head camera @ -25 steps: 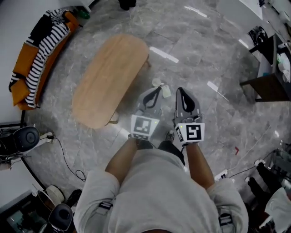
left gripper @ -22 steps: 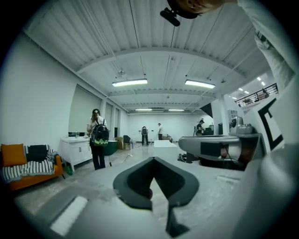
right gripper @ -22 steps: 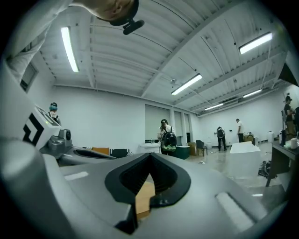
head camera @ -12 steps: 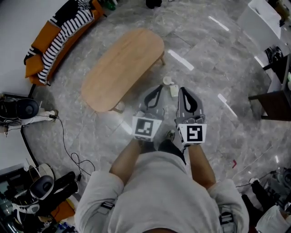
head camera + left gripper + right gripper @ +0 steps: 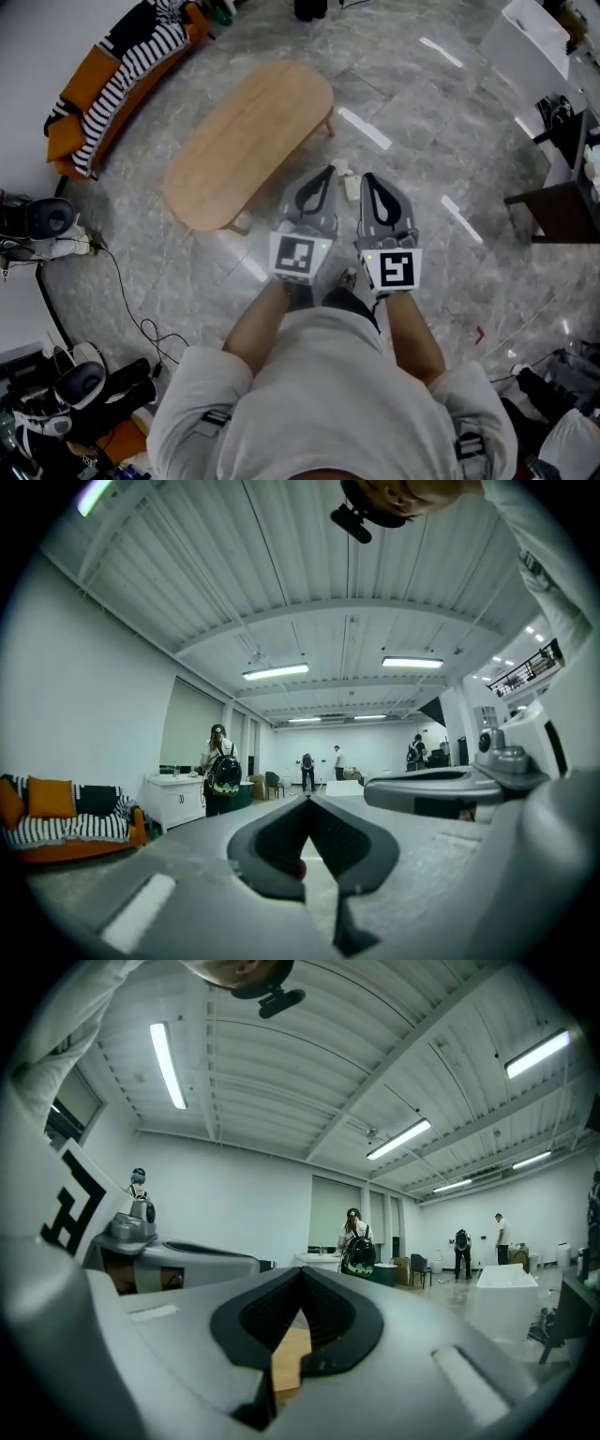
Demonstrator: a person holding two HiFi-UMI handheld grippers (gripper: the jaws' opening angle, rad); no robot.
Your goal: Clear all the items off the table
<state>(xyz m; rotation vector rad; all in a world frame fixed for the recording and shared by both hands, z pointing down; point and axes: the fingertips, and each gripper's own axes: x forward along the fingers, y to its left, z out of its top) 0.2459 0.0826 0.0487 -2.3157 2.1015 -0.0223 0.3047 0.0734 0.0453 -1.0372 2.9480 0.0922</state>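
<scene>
Left gripper (image 5: 325,178) and right gripper (image 5: 368,181) are both pressed together, empty. The wooden table (image 5: 244,141) at eleven o'clock looks bare. Small pale bits (image 5: 348,178) on the floor at twelve seem light; pinch them by their edges.

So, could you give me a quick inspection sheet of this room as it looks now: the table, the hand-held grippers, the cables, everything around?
Surface: wooden oval table on a grey marbled floor, its top bare.
Job's things: nothing seen on the table.
Clutter: two small pale items on the floor near the table, just beyond the gripper tips; too small to identify.
Grippers: left hand-held gripper and right hand-held gripper side by side, pointing level, both shut, nothing held.
Cables: dark cable trailing over the floor at left.
Surroundings: orange sofa with striped fabric; dark side table; people standing far off.
</scene>
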